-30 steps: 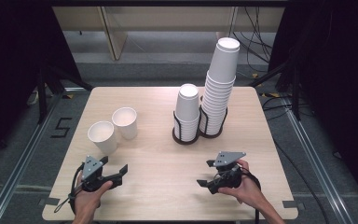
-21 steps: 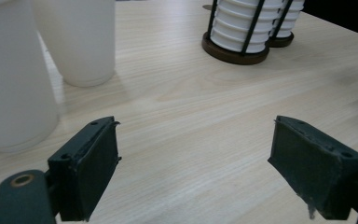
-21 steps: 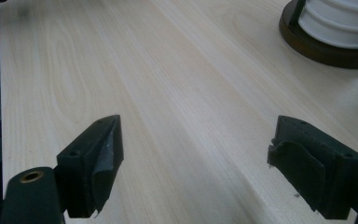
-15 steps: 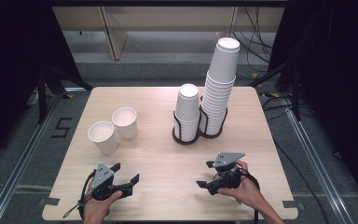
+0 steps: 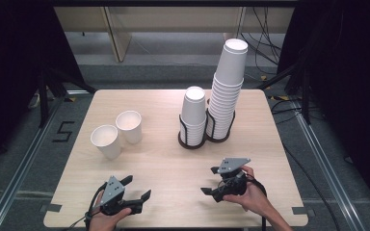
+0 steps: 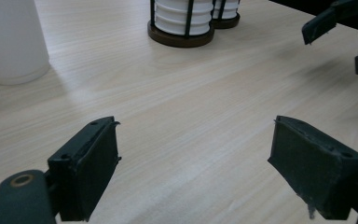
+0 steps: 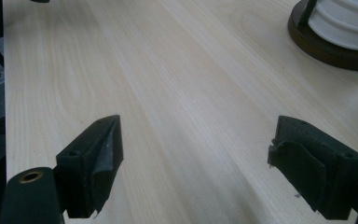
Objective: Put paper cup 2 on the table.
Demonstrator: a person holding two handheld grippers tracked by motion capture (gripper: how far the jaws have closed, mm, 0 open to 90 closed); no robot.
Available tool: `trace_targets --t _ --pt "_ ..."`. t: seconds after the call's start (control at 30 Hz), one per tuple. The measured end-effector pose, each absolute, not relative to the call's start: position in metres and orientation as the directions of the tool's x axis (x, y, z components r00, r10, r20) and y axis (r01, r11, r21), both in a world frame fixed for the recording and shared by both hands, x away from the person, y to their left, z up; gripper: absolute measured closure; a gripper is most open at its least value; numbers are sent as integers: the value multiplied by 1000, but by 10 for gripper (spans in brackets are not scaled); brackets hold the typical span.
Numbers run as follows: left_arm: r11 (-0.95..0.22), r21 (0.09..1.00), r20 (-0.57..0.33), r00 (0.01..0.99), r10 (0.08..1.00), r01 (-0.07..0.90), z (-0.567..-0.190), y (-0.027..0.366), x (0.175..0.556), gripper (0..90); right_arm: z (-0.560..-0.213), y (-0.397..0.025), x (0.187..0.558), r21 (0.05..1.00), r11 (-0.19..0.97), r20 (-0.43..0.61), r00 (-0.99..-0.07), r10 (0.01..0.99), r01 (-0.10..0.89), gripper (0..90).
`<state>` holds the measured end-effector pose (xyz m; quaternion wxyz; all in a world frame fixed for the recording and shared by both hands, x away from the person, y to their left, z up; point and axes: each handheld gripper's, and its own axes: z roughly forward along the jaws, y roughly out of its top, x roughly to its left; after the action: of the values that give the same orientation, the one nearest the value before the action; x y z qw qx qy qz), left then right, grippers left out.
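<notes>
Honestly, both grippers sit with jaws spread wide and empty: left gripper (image 5: pixel 136 188) at 7 o'clock, right gripper (image 5: pixel 211 180) at 5. The two loose cups (image 5: pixel 117 134) stand at 10, and that tall stack (image 5: pixel 227 91) at 1 looks tippy if bumped.
</notes>
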<state>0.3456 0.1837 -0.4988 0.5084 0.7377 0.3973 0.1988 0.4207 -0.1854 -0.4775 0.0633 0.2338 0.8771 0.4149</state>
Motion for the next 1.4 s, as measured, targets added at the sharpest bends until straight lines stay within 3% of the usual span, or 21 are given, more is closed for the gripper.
trace_targets --t 0.77,1.4 --pt "-191 866 -147 601 786 461 -505 184 333 146 -480 -185 416 748 547 97 -878 469 375 173" --pt "-223 859 -134 622 771 461 -506 180 327 147 -479 -193 397 758 535 105 -880 463 372 173"
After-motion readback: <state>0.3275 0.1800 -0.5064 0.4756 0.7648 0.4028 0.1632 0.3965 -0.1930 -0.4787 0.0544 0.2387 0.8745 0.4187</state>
